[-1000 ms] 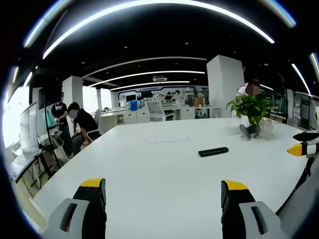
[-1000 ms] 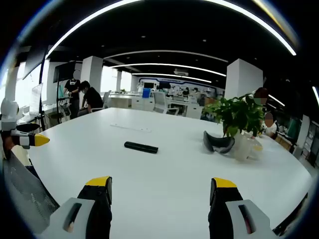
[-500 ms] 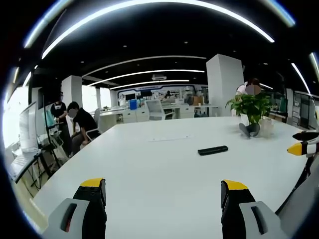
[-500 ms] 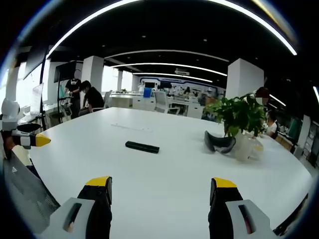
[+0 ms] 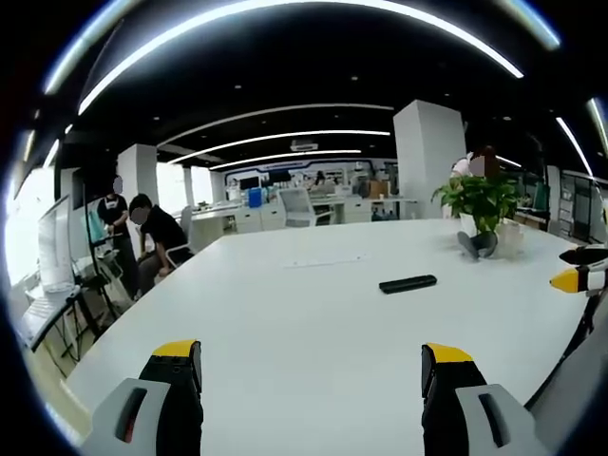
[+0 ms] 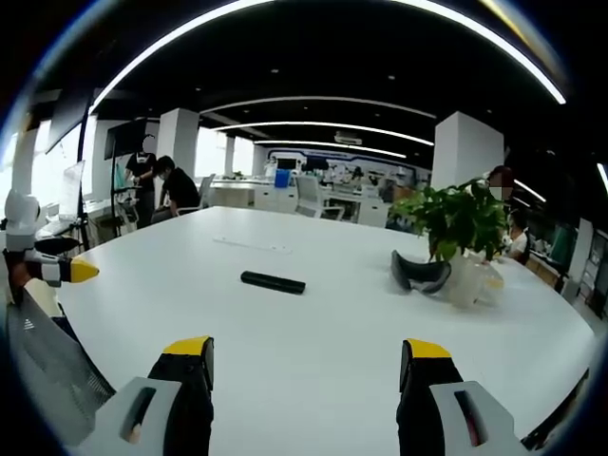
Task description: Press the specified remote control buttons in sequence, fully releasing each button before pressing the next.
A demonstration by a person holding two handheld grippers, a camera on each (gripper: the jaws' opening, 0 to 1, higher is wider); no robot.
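A slim black remote control (image 5: 408, 283) lies flat on the big white table (image 5: 285, 323), right of centre in the left gripper view and left of centre (image 6: 273, 282) in the right gripper view. My left gripper (image 5: 311, 359) stands open near the table's front edge, well short of the remote. My right gripper (image 6: 307, 357) is open too, equally far from it. The right gripper's yellow tip (image 5: 568, 280) enters the left gripper view from the right. The left gripper's yellow tip (image 6: 74, 272) enters the right gripper view from the left.
A potted green plant (image 6: 456, 223) stands at the table's far right with a dark curved object (image 6: 418, 274) and a clear container (image 6: 467, 278) beside it. A paper strip (image 5: 328, 260) lies further back. Two people (image 5: 142, 233) stand by desks at the left.
Both views have shifted very slightly; the remote sits a touch higher in each. Nothing on the table has moved and both grippers stay open.
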